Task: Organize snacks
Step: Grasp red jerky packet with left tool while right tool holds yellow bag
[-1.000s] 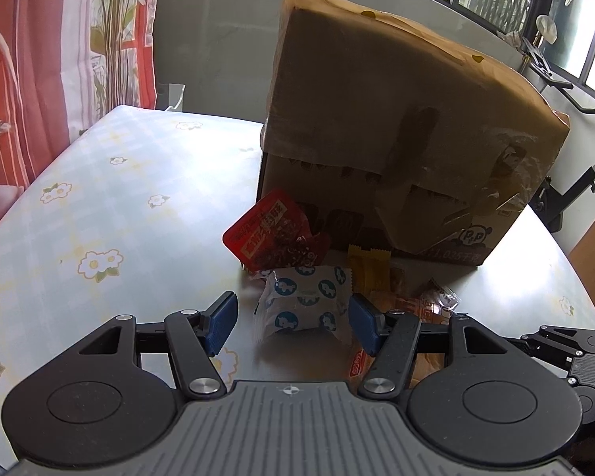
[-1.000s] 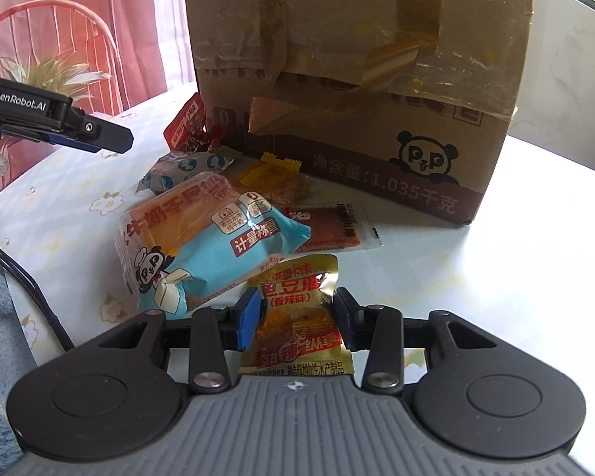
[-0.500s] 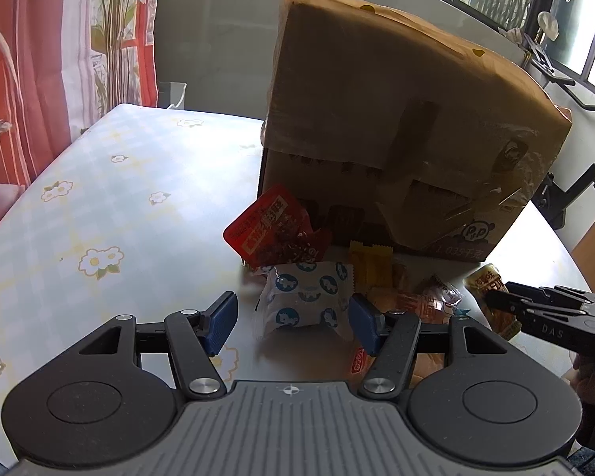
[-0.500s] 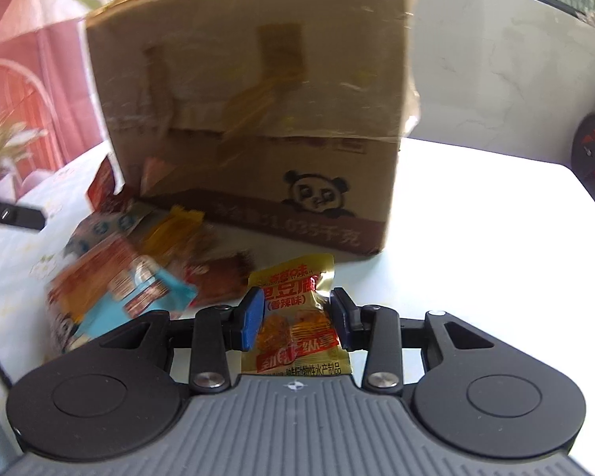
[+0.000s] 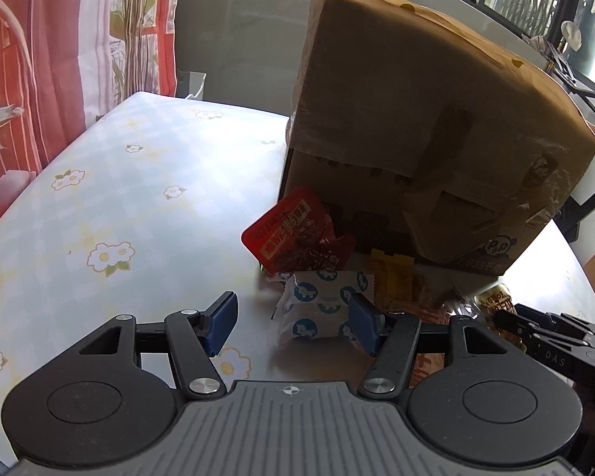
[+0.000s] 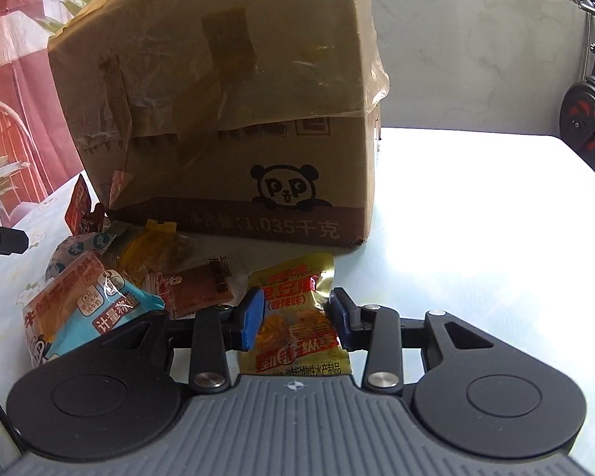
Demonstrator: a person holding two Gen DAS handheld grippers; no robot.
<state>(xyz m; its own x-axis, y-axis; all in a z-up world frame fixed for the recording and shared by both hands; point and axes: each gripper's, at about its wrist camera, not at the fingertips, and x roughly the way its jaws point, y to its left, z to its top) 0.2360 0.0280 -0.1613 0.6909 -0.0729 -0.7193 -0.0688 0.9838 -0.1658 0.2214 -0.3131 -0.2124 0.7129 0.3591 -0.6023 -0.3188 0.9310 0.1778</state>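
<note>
gold foil packet point(image 6: 297, 317) sits clamped between the blue pads of the right gripper point(image 6: 295, 317), held clear of the heap so that one snack can be carried off alone; in the left wrist view the same packet shows at 3 o'clock, at the tips of that gripper. cardboard box point(image 6: 234, 119) stands closed on the table point(image 6: 476, 218), at 12 o'clock from both grippers. remaining snacks lie bunched against its foot, at 9 to 10 o'clock of the held packet: a blue and orange bag point(image 6: 83, 309), a red packet point(image 5: 293, 238) leaning on the box wall, a yellow packet point(image 5: 390, 277). left gripper point(image 5: 291, 323) waits with its jaws apart and nothing pressed, a white packet with blue spots point(image 5: 321, 309) lying between them, probably the next pick.
</note>
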